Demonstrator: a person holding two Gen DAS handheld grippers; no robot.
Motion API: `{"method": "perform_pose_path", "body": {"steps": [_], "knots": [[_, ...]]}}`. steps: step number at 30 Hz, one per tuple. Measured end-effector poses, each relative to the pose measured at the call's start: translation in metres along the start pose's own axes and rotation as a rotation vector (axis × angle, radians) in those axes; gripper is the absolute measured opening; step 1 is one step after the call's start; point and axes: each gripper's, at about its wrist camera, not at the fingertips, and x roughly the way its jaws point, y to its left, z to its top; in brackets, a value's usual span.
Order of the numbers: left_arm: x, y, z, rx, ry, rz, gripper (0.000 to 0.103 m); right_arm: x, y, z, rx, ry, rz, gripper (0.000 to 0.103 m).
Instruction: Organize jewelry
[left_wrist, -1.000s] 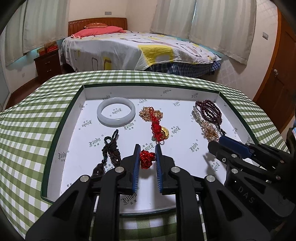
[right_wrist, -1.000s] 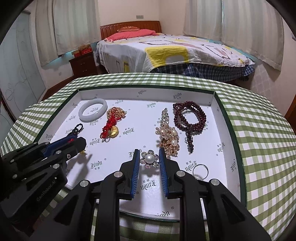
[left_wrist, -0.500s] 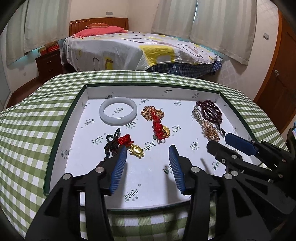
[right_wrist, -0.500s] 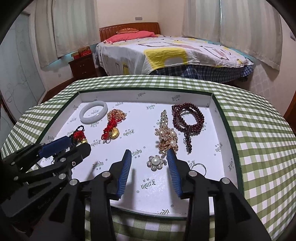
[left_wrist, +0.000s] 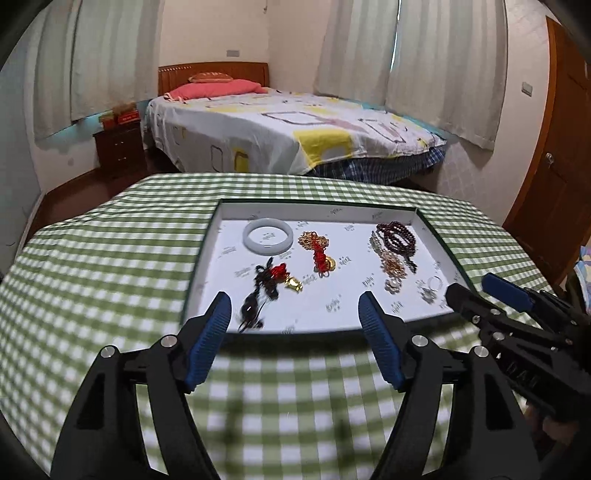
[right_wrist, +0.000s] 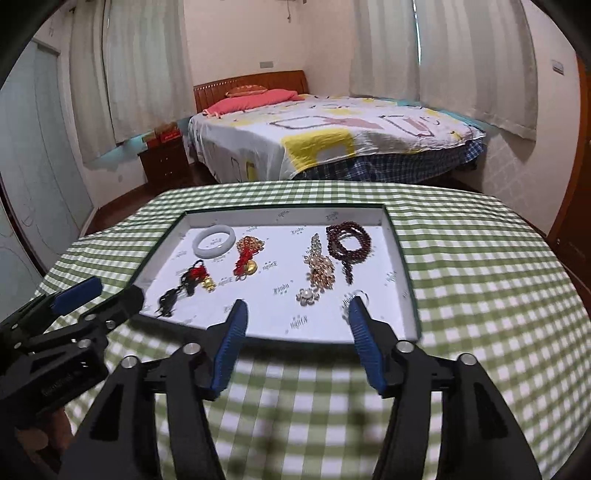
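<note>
Both grippers hang above the near side of the green-checked tablecloth (right_wrist: 480, 280), short of the shallow white tray (right_wrist: 400, 266), and each holds nothing. The left gripper (left_wrist: 293, 306) has its blue-padded jaws spread wide; the right gripper (right_wrist: 295, 308) is spread just as wide. Inside the tray, the pale bangle (right_wrist: 215, 241) lies at the far left, with a gold and red charm (right_wrist: 246, 258) just to its right. Nearer on the left sits a black cord piece (right_wrist: 173, 295) touching a red knot with a gold pendant (right_wrist: 201, 278). At the far right is the dark red bead bracelet (right_wrist: 349, 242), a gold brooch (right_wrist: 320, 267) beside it, then a pearl flower brooch (right_wrist: 306, 295) and a small ring (right_wrist: 356, 295) near the front edge. A bed (right_wrist: 332, 136) stands beyond the table.
</note>
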Motion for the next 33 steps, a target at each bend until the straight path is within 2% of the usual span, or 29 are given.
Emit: {"method": "perform_pose_path", "body": {"steps": [5, 10, 19, 26, 33], "knots": [[-0.066, 0.003, -0.003, -0.007, -0.069, 0.030, 0.084, -0.055, 0.003, -0.001, 0.002, -0.056, -0.006, 0.065], [-0.128, 0.003, -0.004, 0.010, -0.148, 0.071, 0.091, -0.107, 0.010, -0.001, -0.017, -0.130, -0.005, 0.066], [-0.211, 0.004, -0.009, 0.001, -0.235, 0.083, 0.091, -0.180, 0.022, -0.006, -0.055, -0.237, -0.008, 0.070], [-0.245, 0.006, -0.015, -0.007, -0.283, 0.097, 0.092, -0.210, 0.022, -0.009, -0.058, -0.290, -0.010, 0.070], [-0.255, 0.010, -0.016, -0.024, -0.298, 0.090, 0.092, -0.217, 0.023, -0.008, -0.063, -0.312, -0.017, 0.070]]}}
